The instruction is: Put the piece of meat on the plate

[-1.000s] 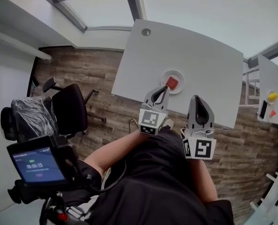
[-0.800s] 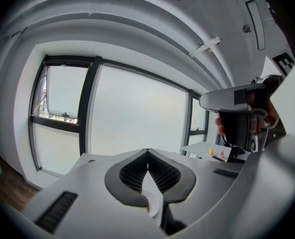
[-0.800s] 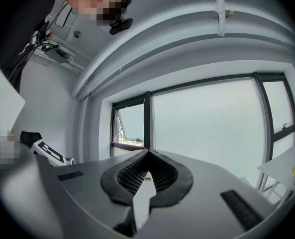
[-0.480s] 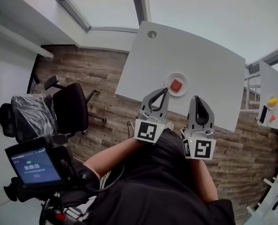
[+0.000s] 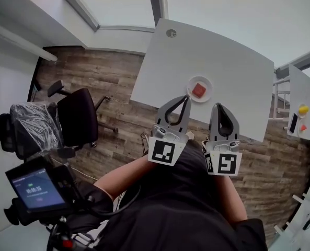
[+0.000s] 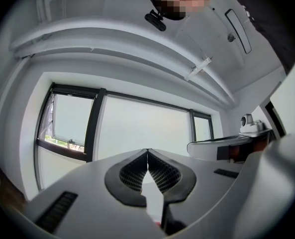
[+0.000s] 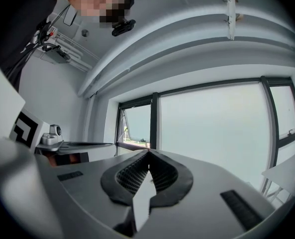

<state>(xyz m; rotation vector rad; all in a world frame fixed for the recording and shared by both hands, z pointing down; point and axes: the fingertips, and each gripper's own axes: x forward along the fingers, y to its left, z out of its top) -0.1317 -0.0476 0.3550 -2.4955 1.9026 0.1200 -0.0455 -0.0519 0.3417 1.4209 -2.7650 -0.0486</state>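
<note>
Nothing seems left to me: the meat [image 5: 198,90] lies on the plate [image 5: 209,94]; left hand-held gripper [image 5: 185,98] and right hand-held gripper [image 5: 219,106] are both pressed together, empty.

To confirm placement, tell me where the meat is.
In the head view, the piece of meat lies on the white plate by the table's near edge, just beyond the left claw.

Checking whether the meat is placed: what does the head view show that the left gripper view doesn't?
Head view only: the meat plainly lying on the plate, on the table, and a chair. Left gripper view only: the window and ceiling ahead. Both: the left tool, shut with nothing between its jaws.
</note>
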